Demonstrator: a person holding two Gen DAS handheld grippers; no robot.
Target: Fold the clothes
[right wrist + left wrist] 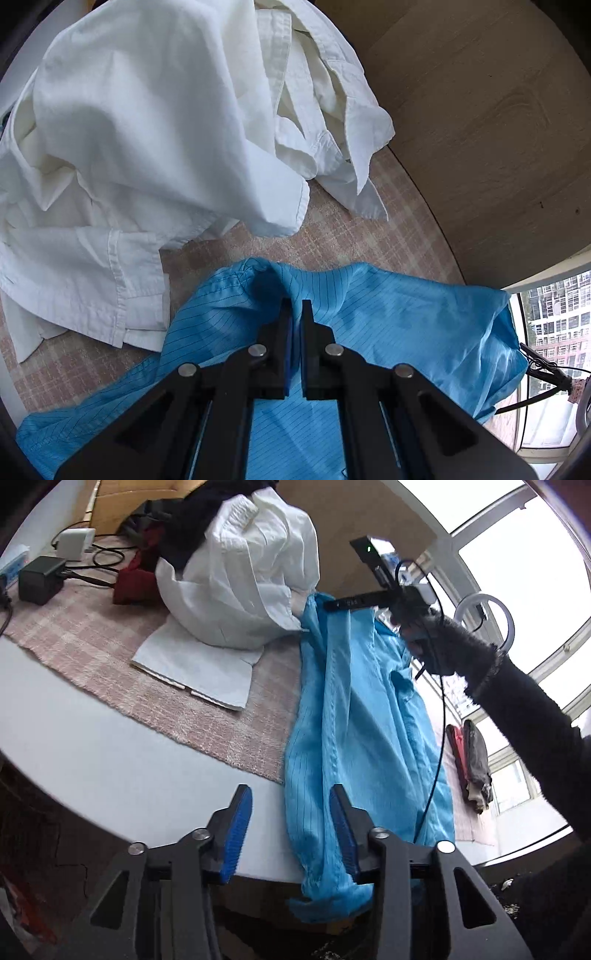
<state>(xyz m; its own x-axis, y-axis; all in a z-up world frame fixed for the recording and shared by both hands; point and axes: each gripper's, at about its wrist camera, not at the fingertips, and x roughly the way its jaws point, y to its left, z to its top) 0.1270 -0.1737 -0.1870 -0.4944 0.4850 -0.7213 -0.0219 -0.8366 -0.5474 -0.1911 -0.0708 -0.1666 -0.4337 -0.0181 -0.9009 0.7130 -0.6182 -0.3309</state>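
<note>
- The blue garment lies lengthwise on the pink checked cloth that covers the bench. Its near end hangs over the bench edge, and its far end is lifted just beside the white shirt heap.
- The right gripper has its fingers pressed together on a raised fold at the garment's far end. Blue fabric rises between the pads, so this reads as a pinch on the garment.
- The left gripper stands with its fingers spread apart at the garment's near end. One blue pad lies against the fabric's edge and the other sits over bare bench, so nothing is clamped.
- Risk: with only one end held, pulling the garment away from the white shirt heap would probably let the loose near end slide further off the bench edge.
- Risk: the thin, slippery-looking fabric may slip out of a pinch taken on a small fold.
- Risk: a white sleeve rests just beside the lifted blue end, so a sweep there could drag the shirt along.
- Risk: the black cable trails across the garment from the right hand and could snag it.
- Hard to tell: what kind of garment it is, and how many layers sit in the pinch.
- Dark and red clothes behind the white shirt heap are mostly covered.
- The garment's hanging end is cut off below the bench edge.
</note>
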